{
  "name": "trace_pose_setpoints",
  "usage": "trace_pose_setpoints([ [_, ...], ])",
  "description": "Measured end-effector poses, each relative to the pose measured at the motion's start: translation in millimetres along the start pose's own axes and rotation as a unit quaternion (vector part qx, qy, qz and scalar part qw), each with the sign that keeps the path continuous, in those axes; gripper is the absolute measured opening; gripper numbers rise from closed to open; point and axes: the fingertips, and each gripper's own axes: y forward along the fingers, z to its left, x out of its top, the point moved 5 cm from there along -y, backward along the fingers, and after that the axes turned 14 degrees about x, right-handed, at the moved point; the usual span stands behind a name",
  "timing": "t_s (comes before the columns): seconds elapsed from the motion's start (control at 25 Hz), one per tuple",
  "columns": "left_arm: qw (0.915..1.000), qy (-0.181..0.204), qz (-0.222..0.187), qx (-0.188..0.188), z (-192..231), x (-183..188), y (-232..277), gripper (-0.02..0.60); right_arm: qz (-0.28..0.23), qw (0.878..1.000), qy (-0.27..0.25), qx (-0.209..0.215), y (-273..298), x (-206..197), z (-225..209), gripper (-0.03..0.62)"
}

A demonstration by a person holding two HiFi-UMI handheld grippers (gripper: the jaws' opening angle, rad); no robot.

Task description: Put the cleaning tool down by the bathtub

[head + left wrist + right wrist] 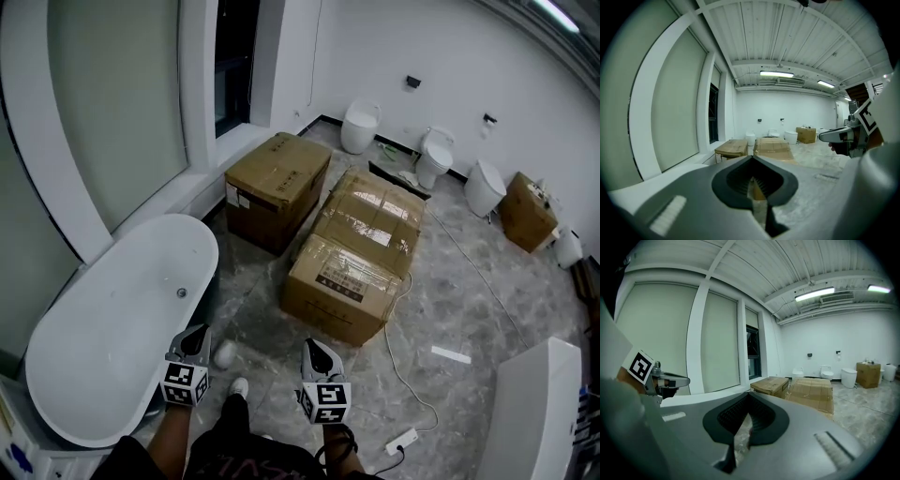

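The white oval bathtub [112,319] stands at the lower left in the head view. My left gripper [195,339] hovers at the tub's right rim, and its jaws meet at the tip with nothing between them [752,159]. About a hand's width to its right my right gripper [319,352] is also shut and empty [747,397]. Each gripper shows in the other's view: the right one [843,136] and the left one [665,379]. No cleaning tool shows in any view.
Three cardboard boxes [356,253] lie on the marble floor ahead. Toilets [434,157] line the far wall. A white cable runs to a power strip [401,439] at the lower right. A white slab [534,412] stands at the right edge. The person's shoes [225,354] are below the grippers.
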Motion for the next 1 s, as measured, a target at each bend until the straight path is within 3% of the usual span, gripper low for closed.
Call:
trace_pose_setpoints([
  [0.52,0.9988,0.011,-0.046,-0.013,-15,29,-31,0.0,-0.033,0.999,-0.021,0.007,-26,22,28,0.012],
  [1.0,0.9984,0.002,-0.053,-0.02,5,23,-64,0.0,-0.04,0.999,-0.019,-0.006,-45,10,63,0.012],
])
